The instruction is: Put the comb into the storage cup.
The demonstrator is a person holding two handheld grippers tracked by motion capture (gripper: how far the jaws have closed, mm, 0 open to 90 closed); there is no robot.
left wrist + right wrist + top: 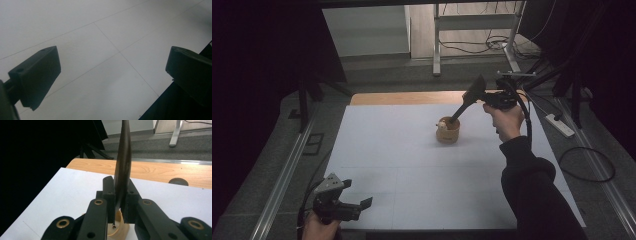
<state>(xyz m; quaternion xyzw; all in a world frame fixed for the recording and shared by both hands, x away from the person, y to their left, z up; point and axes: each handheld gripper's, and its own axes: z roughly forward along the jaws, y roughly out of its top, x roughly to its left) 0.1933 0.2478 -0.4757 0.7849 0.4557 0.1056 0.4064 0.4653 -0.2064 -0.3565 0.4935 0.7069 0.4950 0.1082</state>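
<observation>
High view: my right fingers (477,95) are clenching a flat black spatula (466,104), its handle end dipping into the small round wooden cup (448,130) standing mid-way across the white surface (412,175). My left fingers (354,206) are resting released, nothing between them, over the near left corner.

The dark spatula (123,165) runs past the top edge, its lower end hidden in the wooden cup (120,230).
</observation>
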